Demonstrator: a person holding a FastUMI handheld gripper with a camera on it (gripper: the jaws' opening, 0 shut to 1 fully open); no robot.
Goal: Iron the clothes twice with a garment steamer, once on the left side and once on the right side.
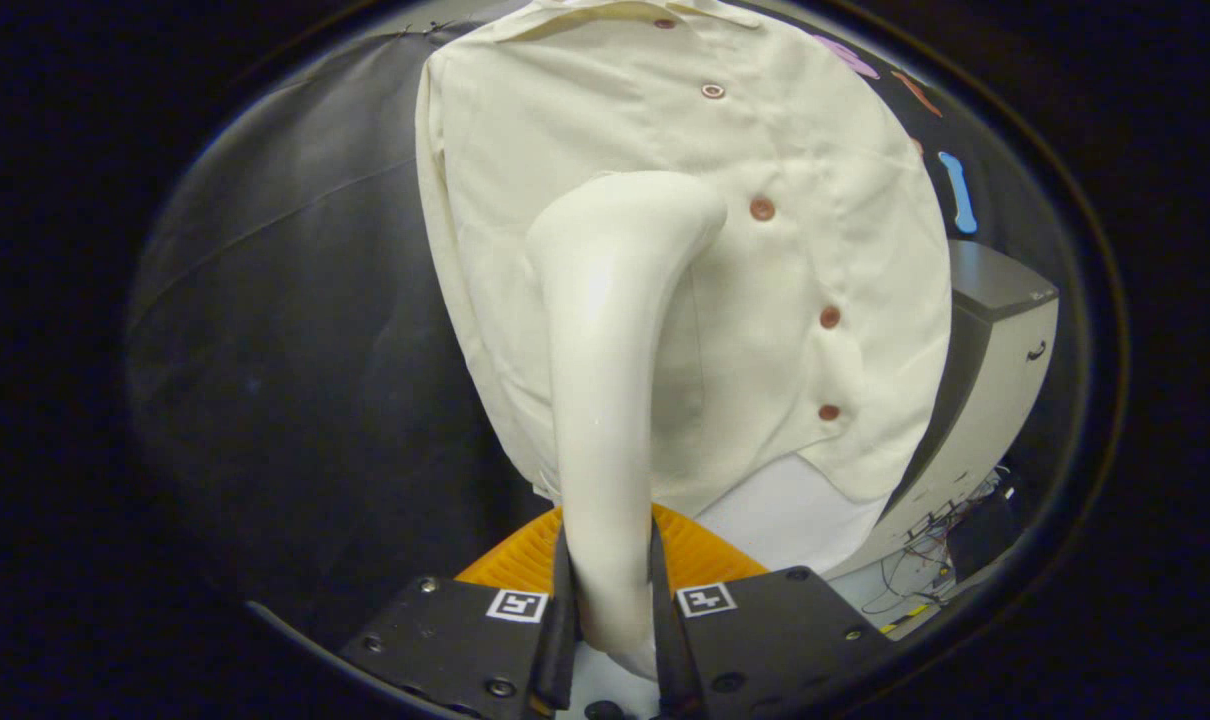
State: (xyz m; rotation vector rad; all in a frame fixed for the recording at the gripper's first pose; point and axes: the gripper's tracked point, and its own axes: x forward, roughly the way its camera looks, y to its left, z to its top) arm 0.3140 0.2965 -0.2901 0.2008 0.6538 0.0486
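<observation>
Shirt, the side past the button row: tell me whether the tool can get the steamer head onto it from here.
Probably yes. The tool is shut on the steamer, whose head sits against the shirt beside the buttons; nothing lies between the head and the far side.

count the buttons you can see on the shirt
5 on the shirt, running down its placket right of the steamer held in the tongs: 696,23; 747,91; 797,209; 865,317; 864,412. Others may be hidden.

Cream steamer [610, 400] upright against hanging shirt [815, 250]
</observation>
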